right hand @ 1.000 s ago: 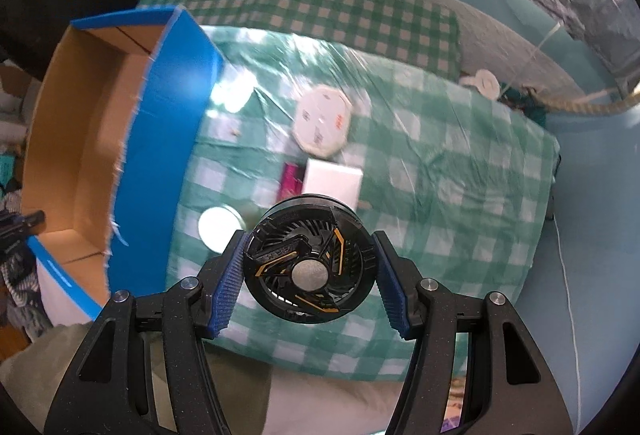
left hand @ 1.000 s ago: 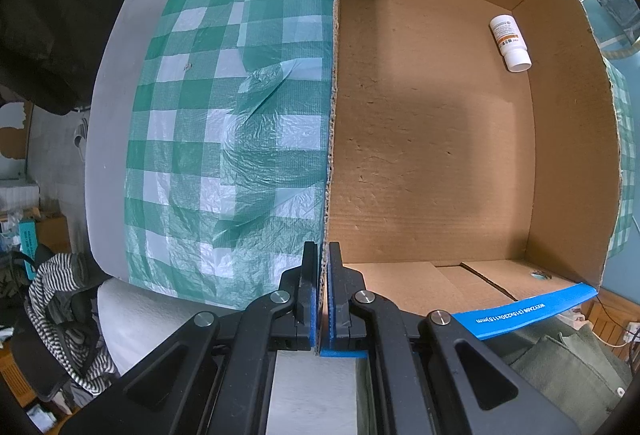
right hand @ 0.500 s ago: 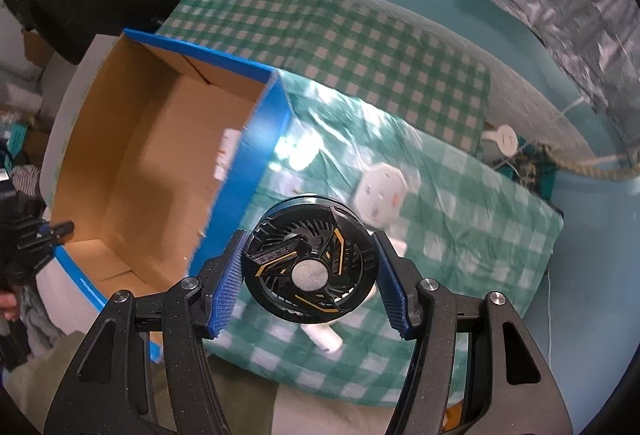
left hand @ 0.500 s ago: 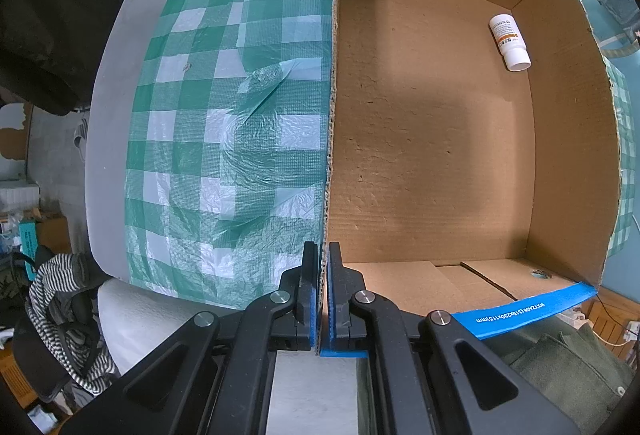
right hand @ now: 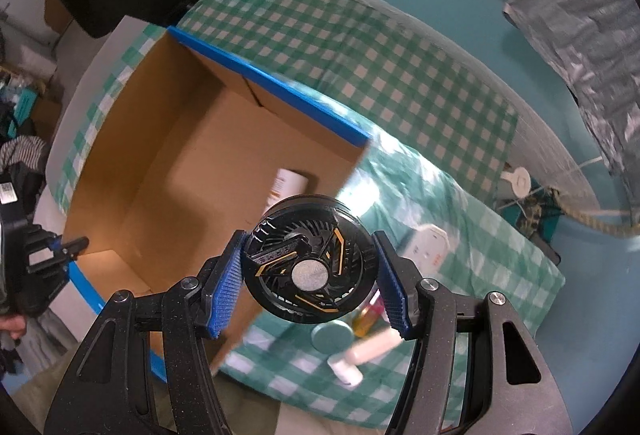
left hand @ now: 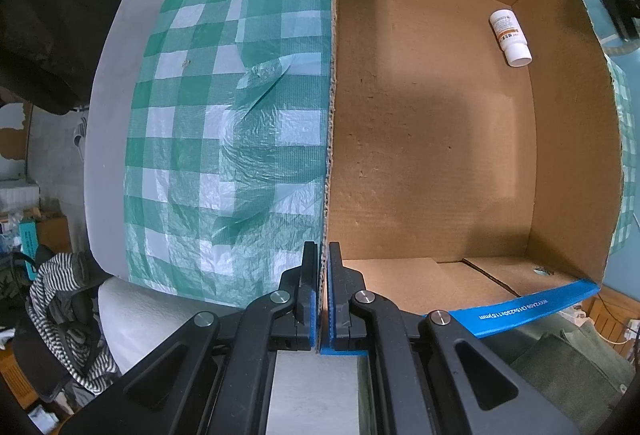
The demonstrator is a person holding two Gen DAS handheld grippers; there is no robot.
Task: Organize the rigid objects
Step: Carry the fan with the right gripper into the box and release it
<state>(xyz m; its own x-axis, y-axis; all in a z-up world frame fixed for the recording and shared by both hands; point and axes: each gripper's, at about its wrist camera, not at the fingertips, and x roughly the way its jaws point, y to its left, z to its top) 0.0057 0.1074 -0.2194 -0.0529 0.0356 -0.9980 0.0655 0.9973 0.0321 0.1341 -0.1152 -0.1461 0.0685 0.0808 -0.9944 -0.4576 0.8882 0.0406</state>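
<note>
My left gripper (left hand: 323, 295) is shut on the near-left wall of the open cardboard box (left hand: 420, 123) with blue rims. A white pill bottle (left hand: 510, 37) lies on the box floor at the far right. In the right wrist view my right gripper (right hand: 308, 275) is shut on a round black fan (right hand: 310, 269) with orange marks, held in the air above the right wall of the box (right hand: 168, 171). The pill bottle (right hand: 286, 185) shows partly behind the fan. The left gripper (right hand: 60, 249) shows at the box's left rim.
A green checked cloth (left hand: 224, 139) covers the table. Right of the box lie a white octagonal item (right hand: 428, 245), a teal round lid (right hand: 332, 335), a white tube (right hand: 368, 353) and an orange-pink item (right hand: 370, 315). Clothes (left hand: 60, 299) hang off the table's left edge.
My right gripper has moved left and up with the fan, from above the cloth to over the box's right wall. The left gripper has stayed clamped on the box wall.
</note>
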